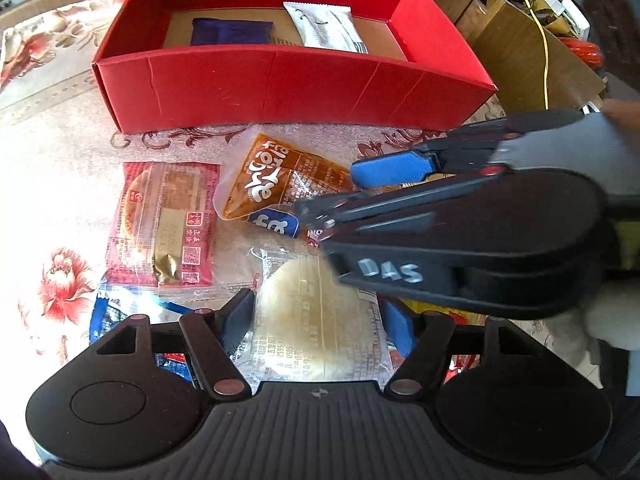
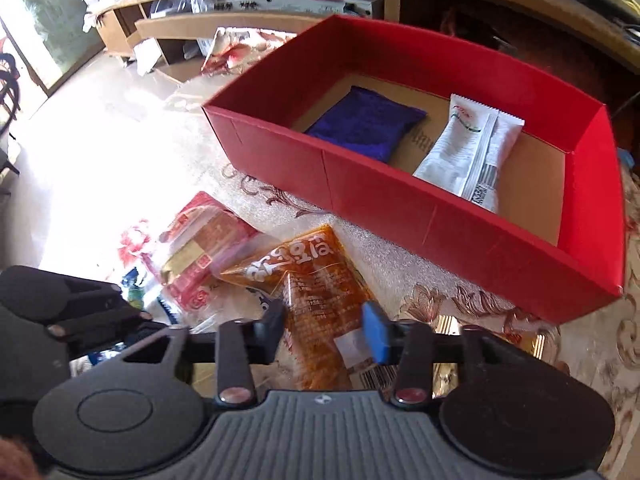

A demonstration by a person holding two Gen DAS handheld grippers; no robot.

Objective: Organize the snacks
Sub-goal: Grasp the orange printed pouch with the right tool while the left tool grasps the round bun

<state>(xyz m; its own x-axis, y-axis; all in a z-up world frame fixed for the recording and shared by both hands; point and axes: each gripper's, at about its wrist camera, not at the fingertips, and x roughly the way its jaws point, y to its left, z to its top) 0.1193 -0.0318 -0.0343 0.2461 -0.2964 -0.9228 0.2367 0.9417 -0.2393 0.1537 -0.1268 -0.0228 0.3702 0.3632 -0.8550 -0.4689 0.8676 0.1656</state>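
Jaws of the right gripper (image 2: pixel 326 330) straddle the orange sauce-filled plastic pouch (image 2: pixel 316 284), narrowly set; pad contact cannot be confirmed. Left gripper (image 1: pixel 320 326) jaws stand part open around the round pale cake in clear wrap (image 1: pixel 316 320), grip unconfirmed. Both packets lie just in front of the red cardboard box (image 2: pixel 400 200). Inside the box rest a purple packet (image 2: pixel 366 126) and a white sachet (image 2: pixel 466 148).
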